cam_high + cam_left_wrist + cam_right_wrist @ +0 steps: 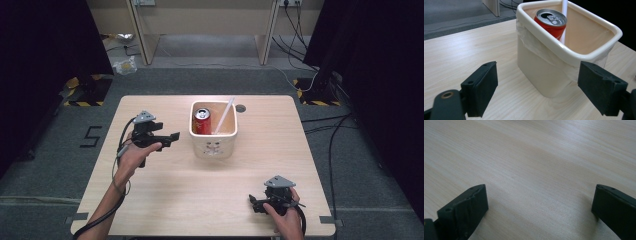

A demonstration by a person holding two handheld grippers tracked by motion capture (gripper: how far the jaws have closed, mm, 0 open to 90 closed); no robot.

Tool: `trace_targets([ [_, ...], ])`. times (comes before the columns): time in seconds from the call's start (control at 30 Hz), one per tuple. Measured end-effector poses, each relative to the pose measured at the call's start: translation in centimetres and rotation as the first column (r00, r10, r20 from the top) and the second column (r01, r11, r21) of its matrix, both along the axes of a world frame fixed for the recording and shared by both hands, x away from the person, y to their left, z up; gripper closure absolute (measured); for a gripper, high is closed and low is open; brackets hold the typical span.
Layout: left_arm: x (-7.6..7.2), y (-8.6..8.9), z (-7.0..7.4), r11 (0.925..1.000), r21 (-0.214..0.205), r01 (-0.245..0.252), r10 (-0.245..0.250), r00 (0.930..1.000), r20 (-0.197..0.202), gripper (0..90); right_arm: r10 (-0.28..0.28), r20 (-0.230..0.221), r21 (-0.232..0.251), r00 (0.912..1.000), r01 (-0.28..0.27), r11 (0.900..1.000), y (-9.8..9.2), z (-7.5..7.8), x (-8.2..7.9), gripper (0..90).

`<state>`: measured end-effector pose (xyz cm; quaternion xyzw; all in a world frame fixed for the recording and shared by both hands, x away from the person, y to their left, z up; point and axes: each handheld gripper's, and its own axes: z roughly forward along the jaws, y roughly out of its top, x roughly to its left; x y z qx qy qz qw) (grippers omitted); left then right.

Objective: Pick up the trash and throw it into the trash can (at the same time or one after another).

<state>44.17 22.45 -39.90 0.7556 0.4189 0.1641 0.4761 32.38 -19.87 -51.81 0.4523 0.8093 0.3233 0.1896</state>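
Observation:
A cream plastic bin [214,146] [544,75] stands on the wooden table [210,195], a little back of centre. Inside it are a red soda can [203,121] [552,22] standing upright and a white straw [224,115] [563,22] leaning against the right wall. My left gripper [171,138] [537,92] is open just left of the bin, its jaws wide and pointing at the bin's side with nothing between them. My right gripper [254,204] [539,212] is open low over bare table near the front right corner, jaws empty.
A dark round hole [240,107] sits in the table behind the bin. Beyond the table are a wooden desk frame [205,25], cables [300,45] on grey carpet and black curtains at both sides. A thin clear liner [529,37] hangs over the bin's rim.

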Motion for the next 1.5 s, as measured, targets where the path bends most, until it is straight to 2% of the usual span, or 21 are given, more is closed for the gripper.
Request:
trace_targets([
  [0.4,-1.2,0.0,-0.8,1.0,0.007,0.007,-0.007,0.9998,0.019,15.8,0.0,0.0,0.0,1.0,0.0,1.0,0.0,0.0,0.0,0.7],
  [1.5,-3.7,0.1,-4.6,0.9993,0.031,0.018,-0.019,0.9996,0.023,15.8,0.0,0.0,0.0,1.0,0.0,1.0,0.0,0.0,0.0,0.7],
])
